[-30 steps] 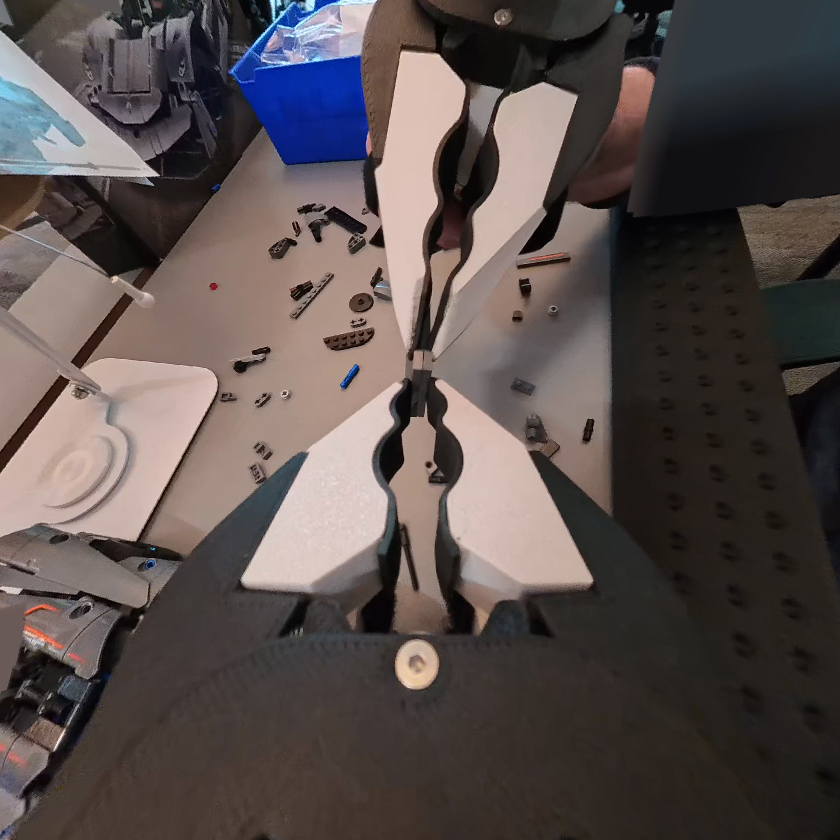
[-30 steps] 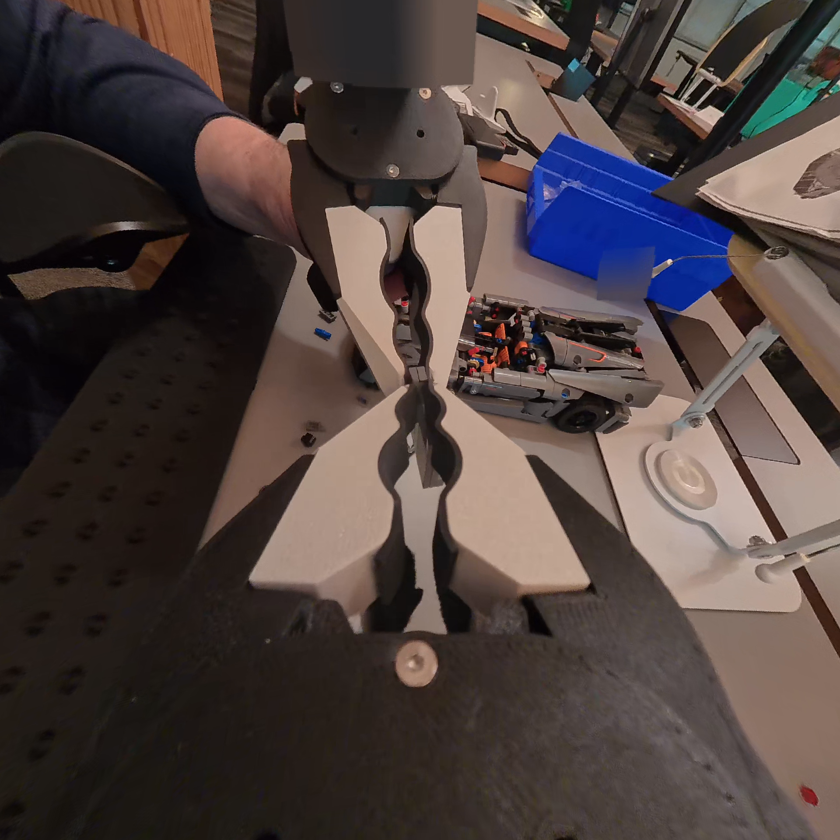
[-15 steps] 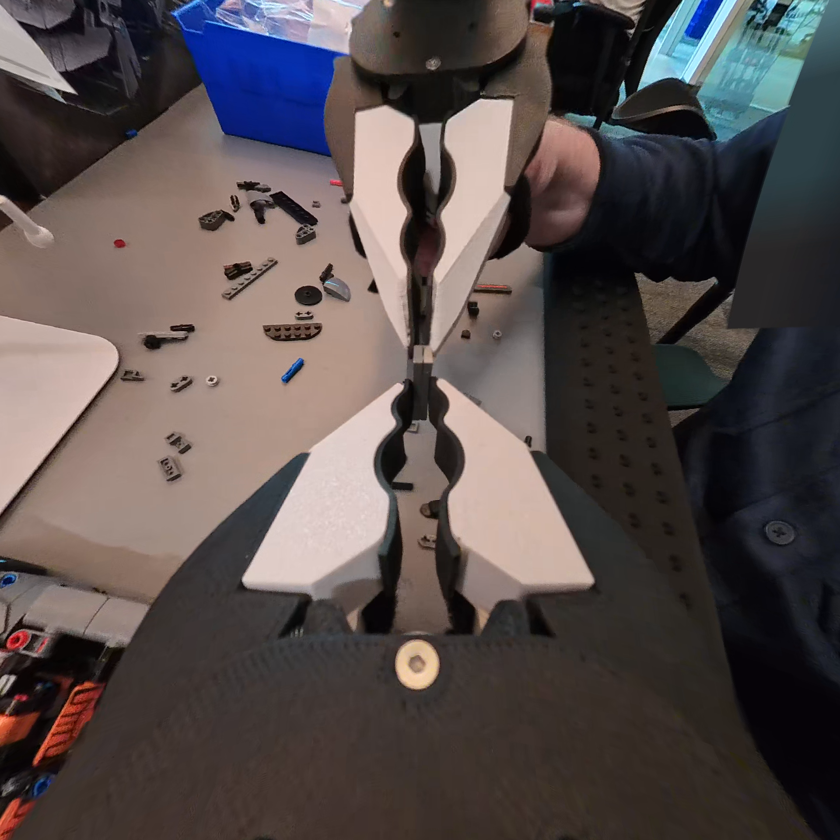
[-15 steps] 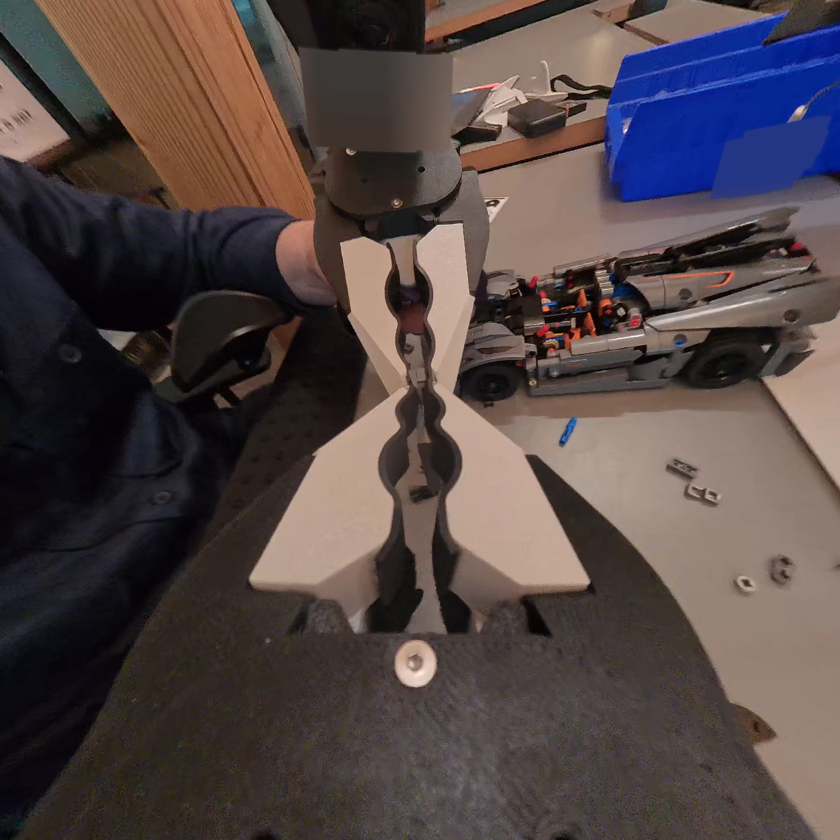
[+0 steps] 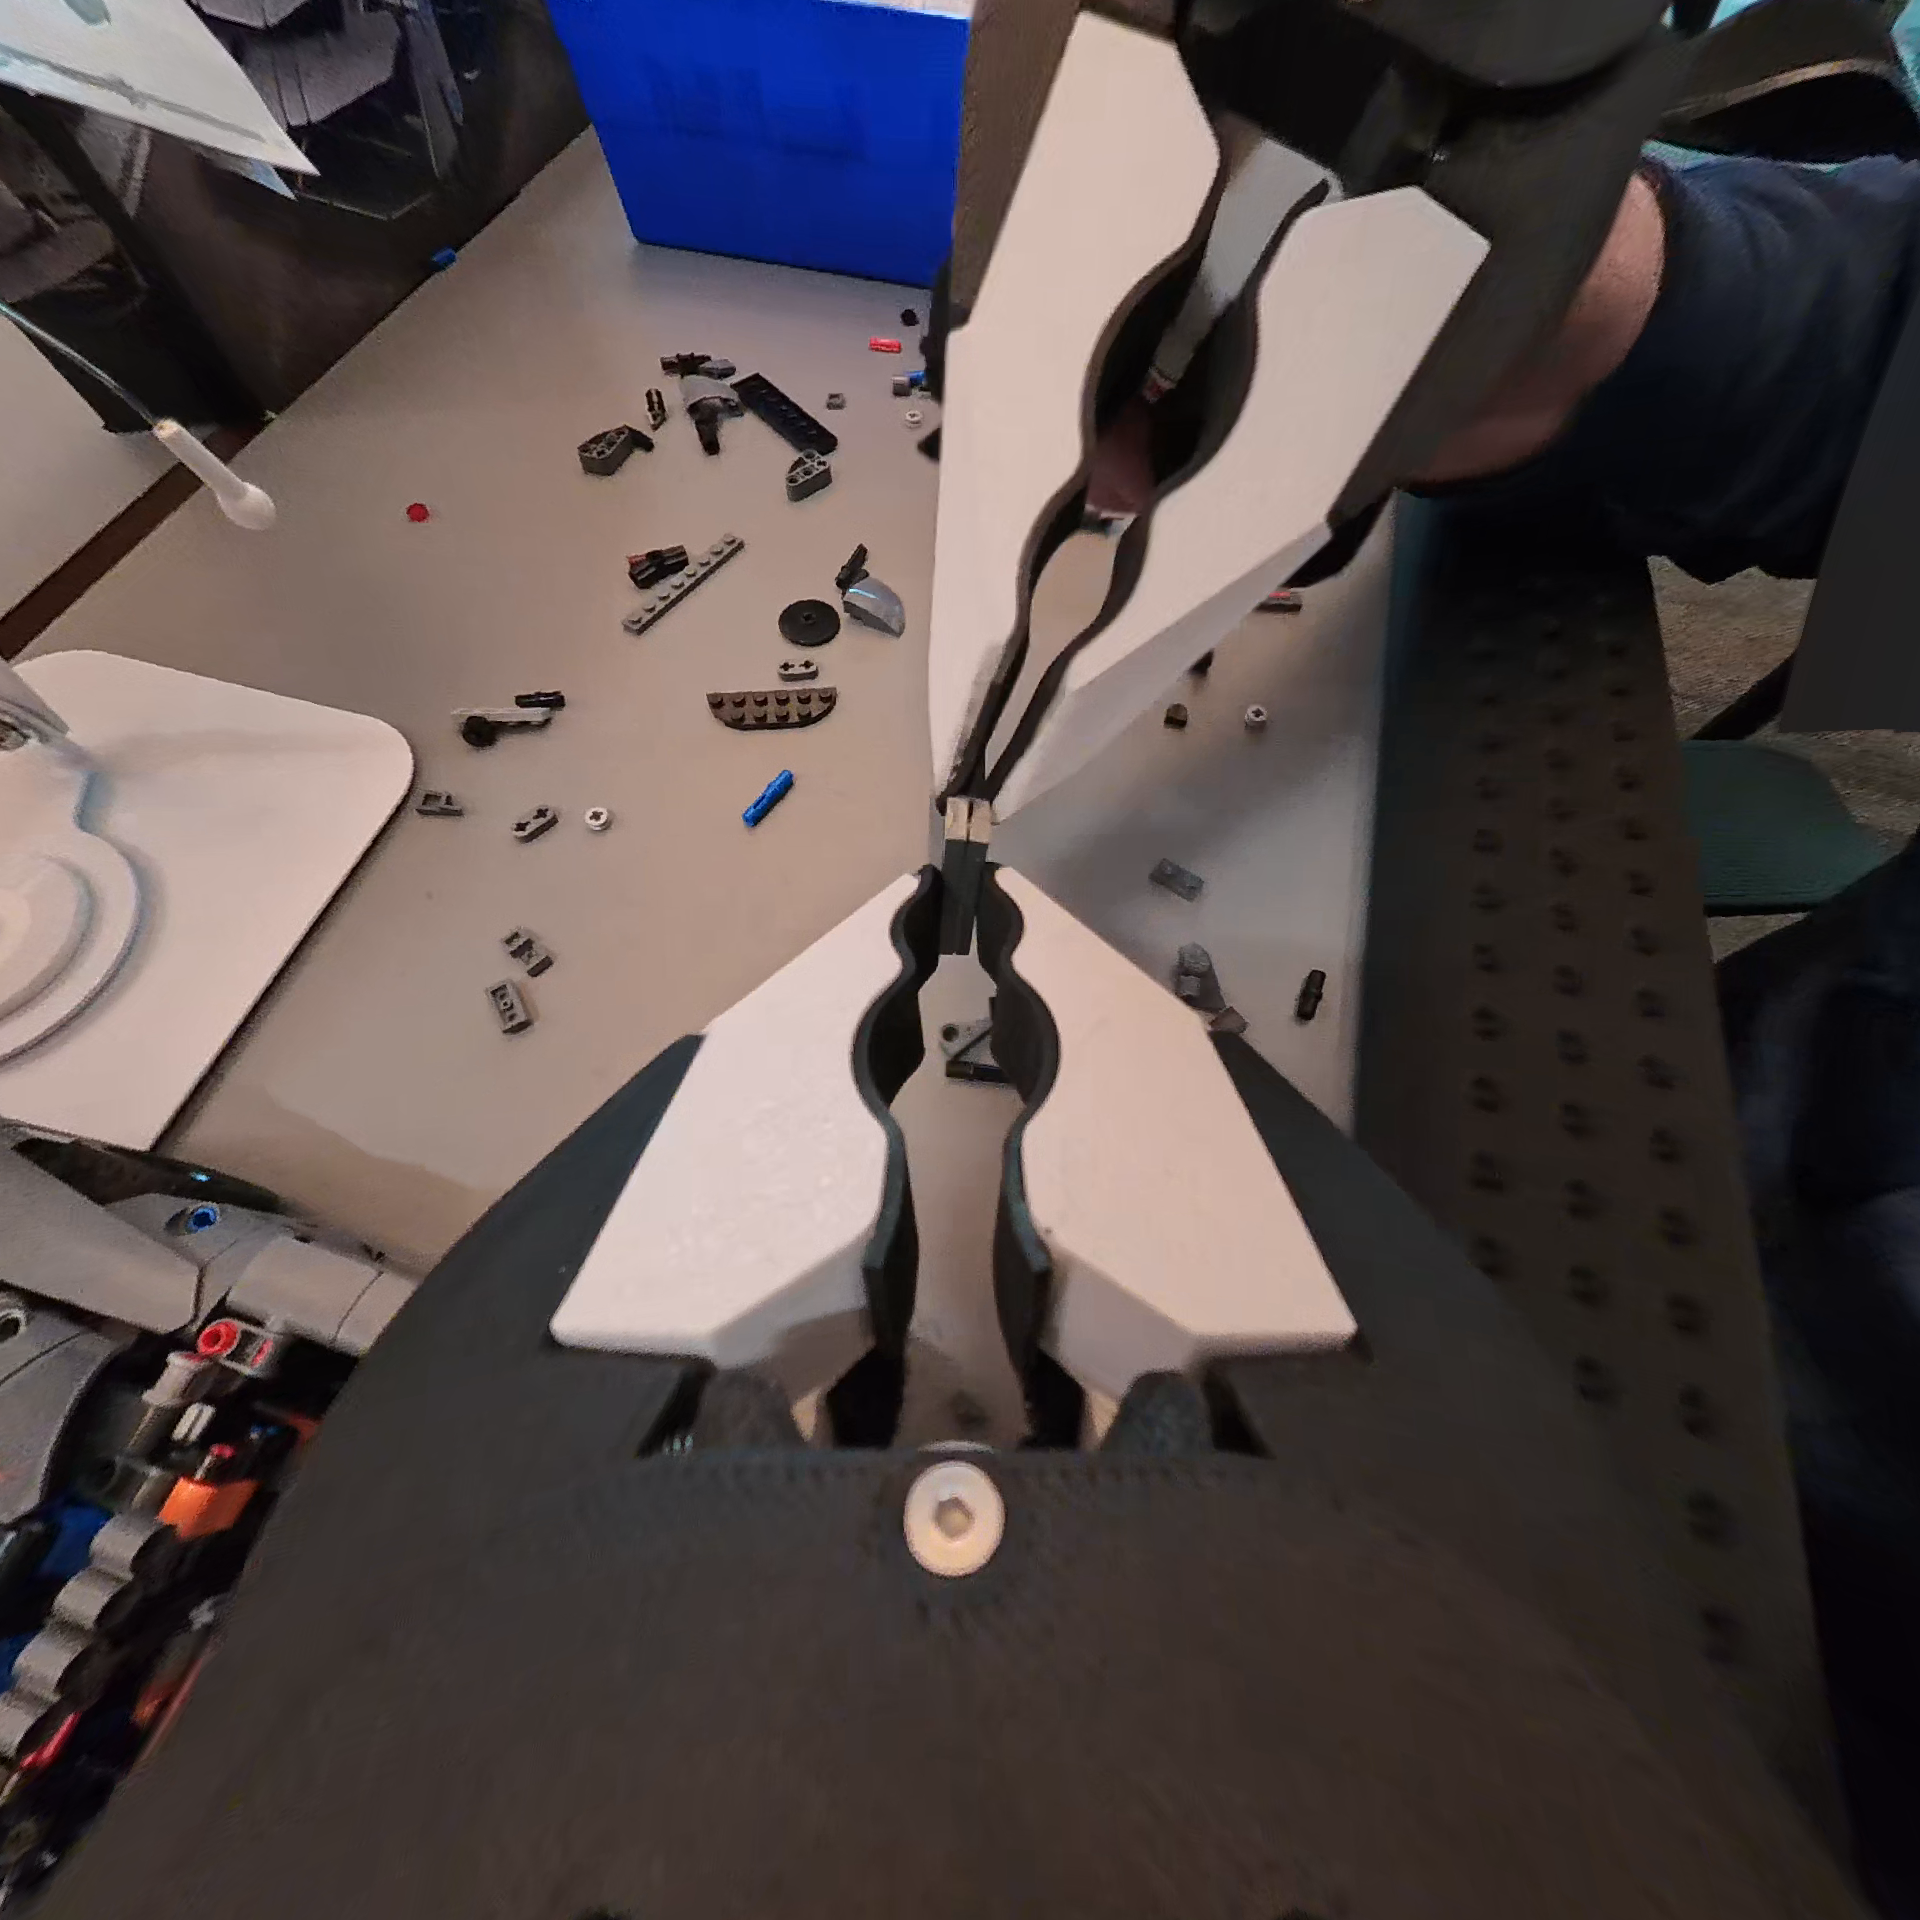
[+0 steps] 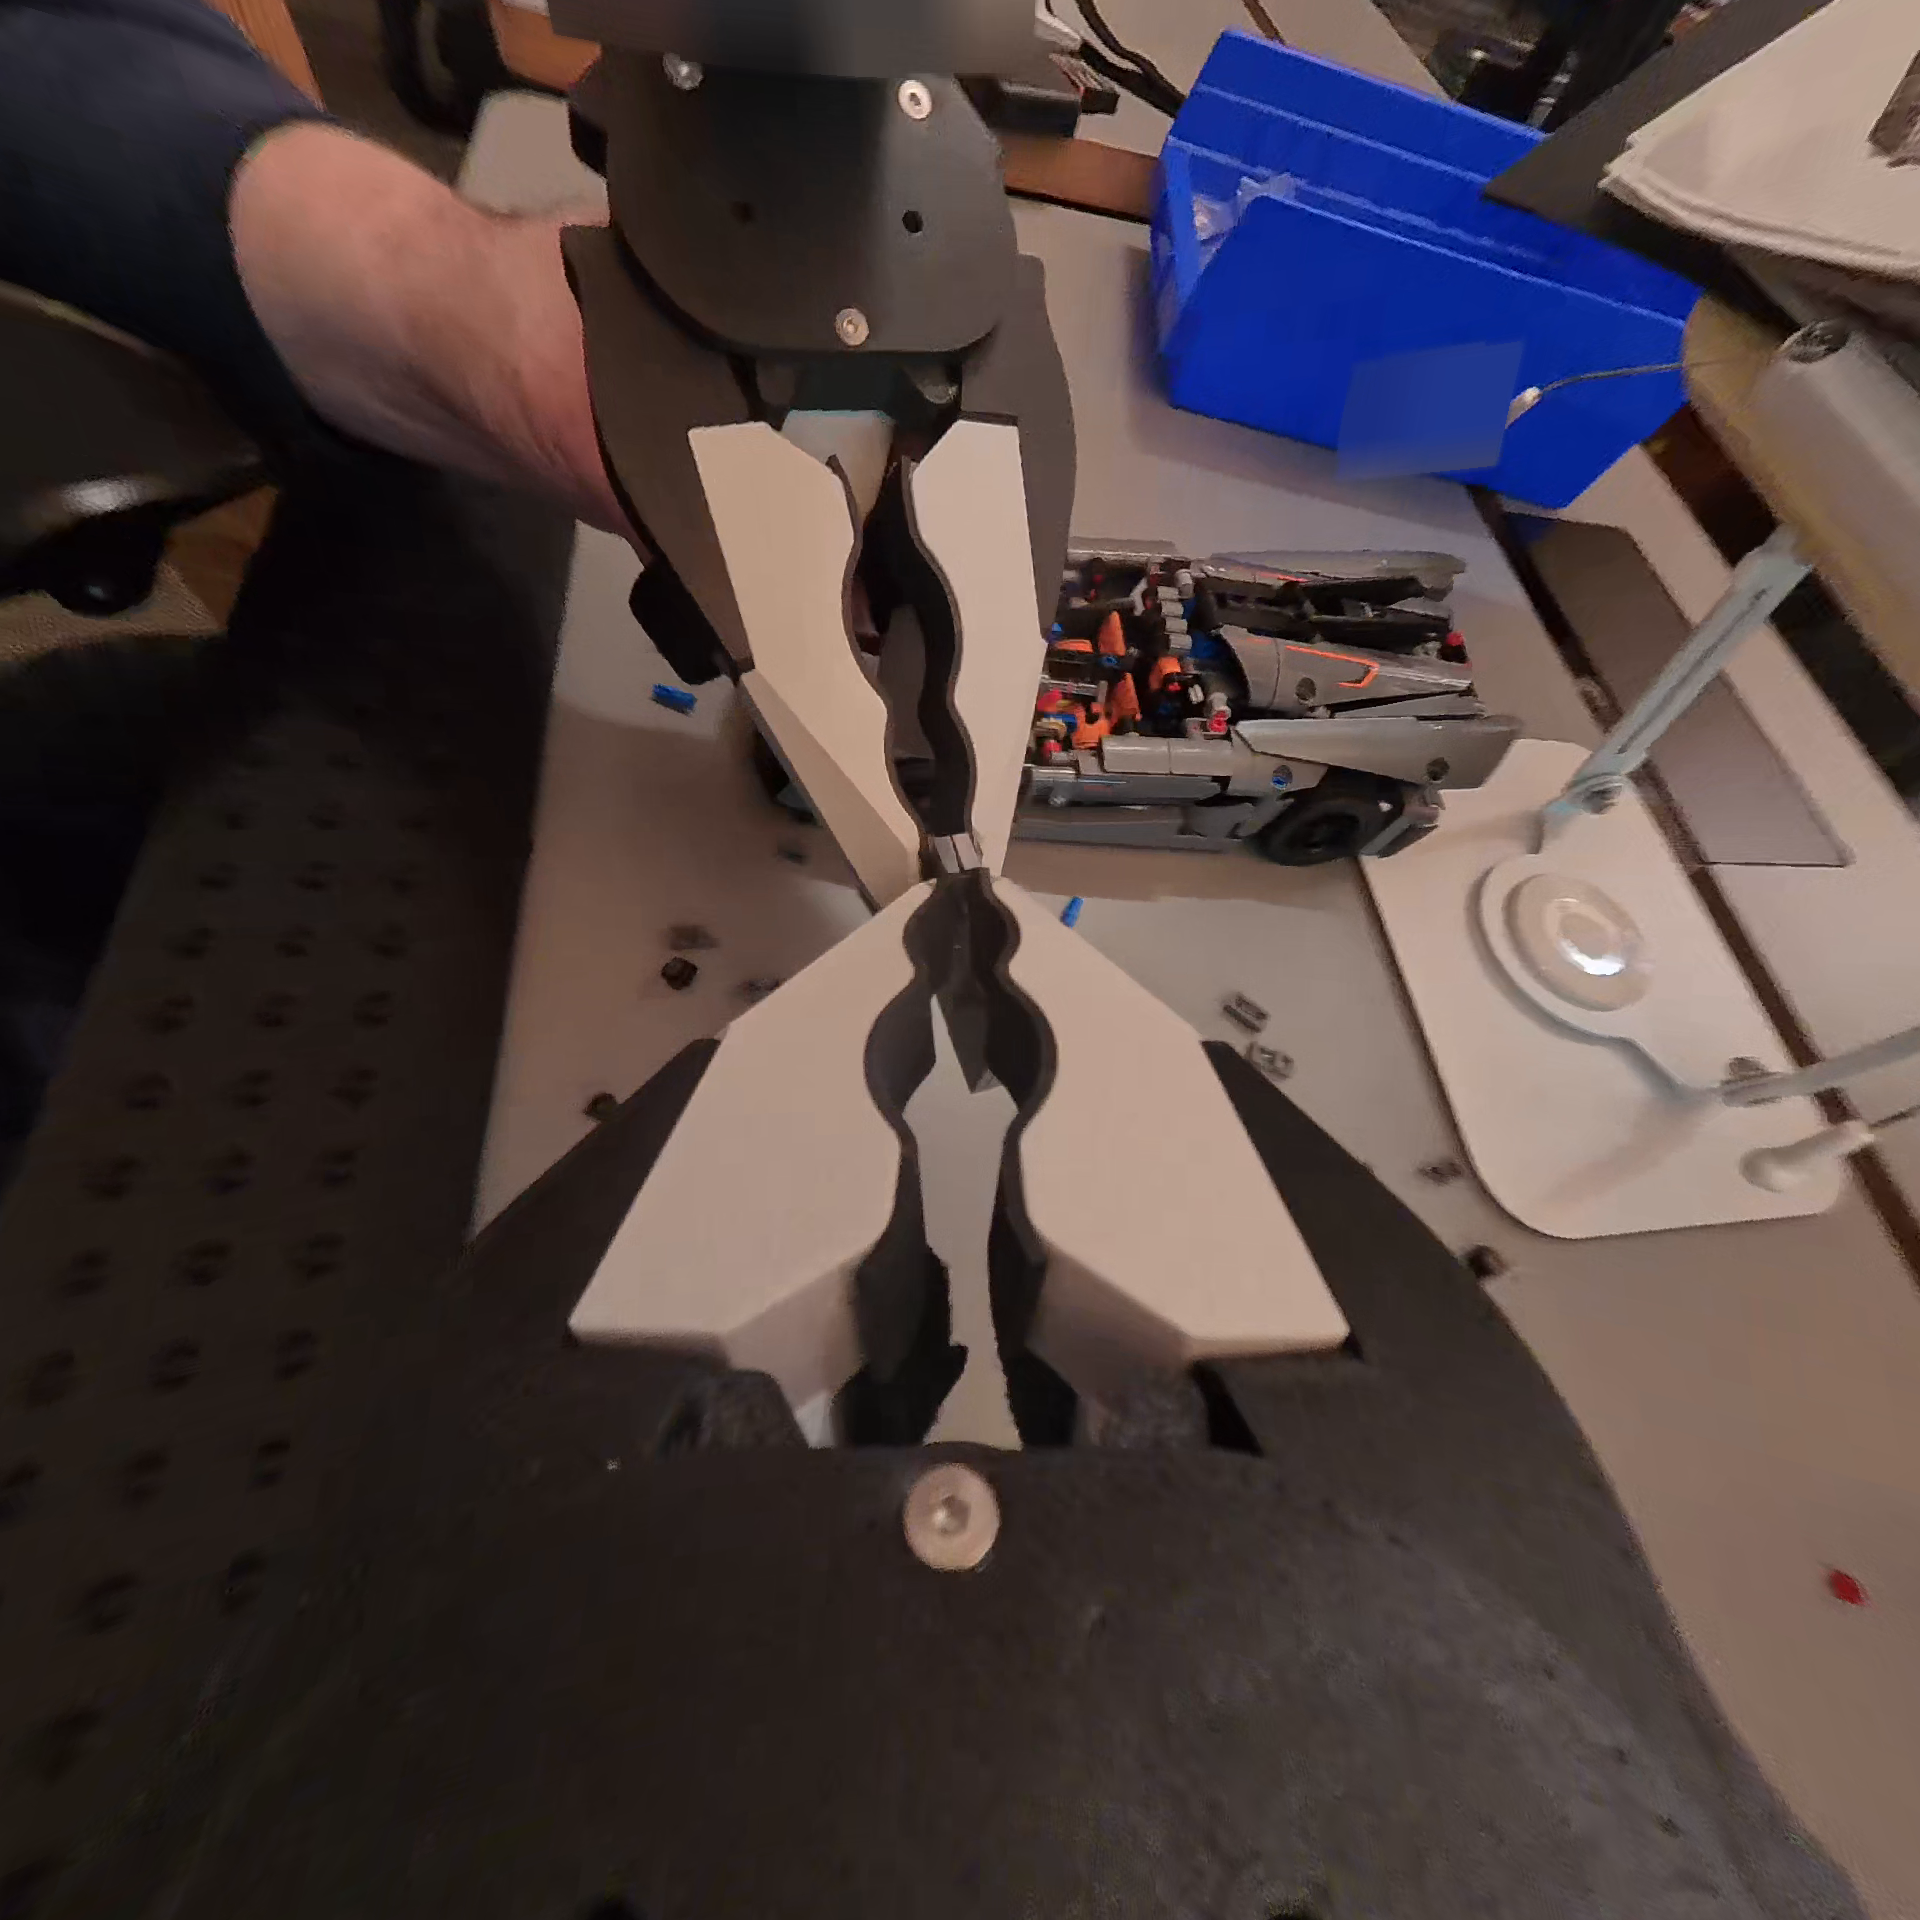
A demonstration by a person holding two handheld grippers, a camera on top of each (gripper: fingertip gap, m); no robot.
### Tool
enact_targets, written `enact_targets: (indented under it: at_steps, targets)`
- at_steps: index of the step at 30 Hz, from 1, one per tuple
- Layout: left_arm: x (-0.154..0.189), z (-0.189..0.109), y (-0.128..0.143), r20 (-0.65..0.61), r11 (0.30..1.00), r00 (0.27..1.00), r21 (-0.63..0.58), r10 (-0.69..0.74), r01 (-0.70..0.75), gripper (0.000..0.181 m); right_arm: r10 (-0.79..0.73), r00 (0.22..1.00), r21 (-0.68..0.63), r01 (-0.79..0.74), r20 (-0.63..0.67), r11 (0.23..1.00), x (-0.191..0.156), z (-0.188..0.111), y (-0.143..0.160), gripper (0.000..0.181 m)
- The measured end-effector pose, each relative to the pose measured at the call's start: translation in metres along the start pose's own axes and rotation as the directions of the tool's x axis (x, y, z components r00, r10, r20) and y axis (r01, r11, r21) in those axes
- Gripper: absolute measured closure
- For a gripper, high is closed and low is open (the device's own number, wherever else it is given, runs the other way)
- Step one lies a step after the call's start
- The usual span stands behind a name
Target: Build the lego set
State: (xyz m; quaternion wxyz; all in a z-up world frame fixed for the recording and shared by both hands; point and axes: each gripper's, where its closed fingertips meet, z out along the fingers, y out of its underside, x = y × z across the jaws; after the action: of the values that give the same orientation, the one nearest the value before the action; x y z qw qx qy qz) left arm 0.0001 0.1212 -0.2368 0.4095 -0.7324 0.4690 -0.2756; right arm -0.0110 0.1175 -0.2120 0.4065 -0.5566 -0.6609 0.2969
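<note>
A: Where are the two tools?

B: Tip to tip in mid-frame, above the grey worktop (image 5: 540, 343). The left tool (image 5: 958, 902) has its fingers pressed together on a thin dark lego piece (image 5: 958, 883). The right tool (image 5: 971, 805) comes down from the upper right of the left wrist view, pinching a small grey piece (image 5: 968, 821) that touches the dark one end to end.

A: And from the other camera?

B: In the right wrist view the right tool (image 6: 961, 894) fills the lower middle, shut on a dark wedge-shaped piece that shows between its fingers. The left tool (image 6: 954, 847) meets it from above, held by a hand (image 6: 416, 312).

A: What lies around them?

B: Loose lego parts (image 5: 727, 582) are scattered across the middle left of the left wrist view, among them a blue pin (image 5: 768, 798) and a dark rounded plate (image 5: 773, 707). A blue bin (image 5: 769, 125) stands at the top, a white stand base (image 5: 208, 831) at the left edge. The half-built grey lego car (image 6: 1247, 707) sits just behind the tools in the right wrist view, partly hidden by the left tool's fingers.

A: Anything in the way?

B: A black perforated mat (image 5: 1538, 935) runs along the right side, beside the worktop edge. Small parts lie under the joined tips.
</note>
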Motion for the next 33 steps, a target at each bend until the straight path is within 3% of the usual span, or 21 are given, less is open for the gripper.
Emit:
enact_targets:
  at_steps: [4,11,18,26,33]
  targets:
    - [0.000,0.001,0.002,0.047,0.993,0.992,-0.049,0.114,-0.112,0.178,0.093,0.990,0.056,-0.099,0.108,0.993,-0.002,0.001,0.000,0.181]
    - [-0.002,0.004,0.007,0.087,0.984,0.983,-0.088,0.163,-0.155,0.178,-0.018,0.999,0.027,0.016,0.048,0.999,-0.003,0.006,0.004,0.180]
    - [-0.006,0.004,0.007,0.152,0.975,0.968,-0.127,0.202,-0.183,0.177,0.007,0.999,0.015,-0.007,0.049,1.000,-0.004,0.007,0.004,0.181]
    - [-0.016,0.003,0.011,0.213,0.973,0.958,-0.173,0.190,-0.155,0.177,0.031,0.999,-0.038,-0.033,-0.044,0.999,0.002,0.013,0.006,0.181]
    - [0.002,0.002,0.005,0.049,0.993,0.995,-0.085,0.091,-0.087,0.177,-0.167,0.986,0.005,0.167,0.020,0.986,-0.009,0.004,0.000,0.181]
